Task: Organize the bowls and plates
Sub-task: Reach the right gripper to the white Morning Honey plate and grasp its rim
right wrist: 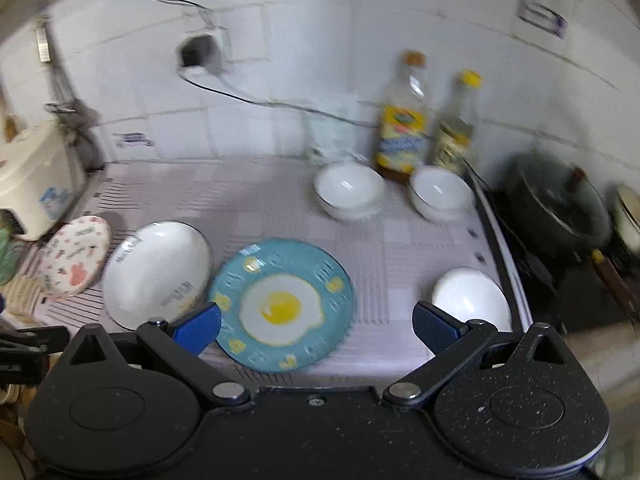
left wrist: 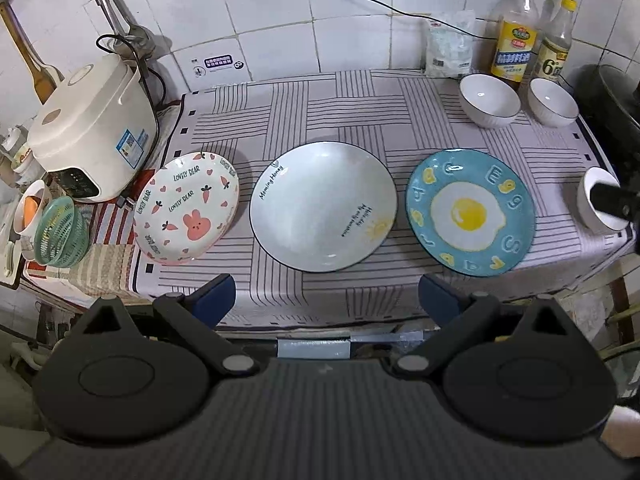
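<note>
Plates: three are lying in a row mid-frame, bunny plate (left wrist: 186,207), white plate (left wrist: 323,206), egg plate (left wrist: 470,213); bowls (left wrist: 489,100) are sitting upper right. You are holding both grippers, left (left wrist: 326,294) and right (right wrist: 316,326), spread wide, gripping nothing. Egg plate is lying nearest your right gripper, straight ahead.

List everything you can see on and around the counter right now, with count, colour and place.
Plates: 3 in a front row; pink bunny plate left, white plate middle, blue egg plate right.
Bowls: 3, white; two at the back right, one at the front right edge.
Bottles: 2, yellow labels, back right by the wall.
Bag: 1, clear white, back, left of the bottles.
Rice cooker: 1, cream, left.
Basket: 1, green, far left.
Pot: 1, black, far right.
Cloth: 1, white striped, covering the counter.
Left tool: open, empty, before the white plate.
Right tool: open, empty, over the egg plate.
</note>
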